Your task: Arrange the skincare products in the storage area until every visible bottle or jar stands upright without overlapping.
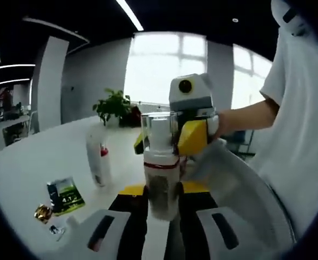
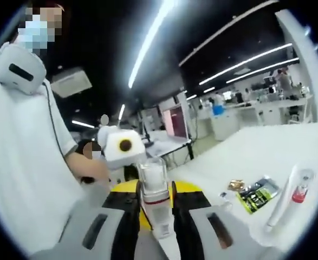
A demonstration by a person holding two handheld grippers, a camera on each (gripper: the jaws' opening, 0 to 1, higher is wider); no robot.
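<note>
A bottle [image 1: 162, 173] with a clear cap, a red ring and a white collar is held up above the white table [image 1: 50, 157]. My left gripper [image 1: 163, 190] is shut on its lower body. My right gripper [image 1: 167, 140] comes in from the right, its yellow fingers [image 1: 194, 136] pressed on either side of the clear cap. In the right gripper view the same bottle [image 2: 154, 197] stands between the jaws of my right gripper [image 2: 156, 190]. A white tube [image 1: 99, 160] with a red end stands on the table; it also shows as the tube [image 2: 286, 201] at the right.
A green-and-black sachet [image 1: 66, 196] [image 2: 259, 193], a small gold packet [image 1: 42, 213] [image 2: 235, 185] and a tiny clear item [image 1: 56, 230] lie on the table. A potted plant [image 1: 114, 105] stands at its far edge. A person in a white shirt [image 1: 302, 135] [image 2: 18, 162] stands close.
</note>
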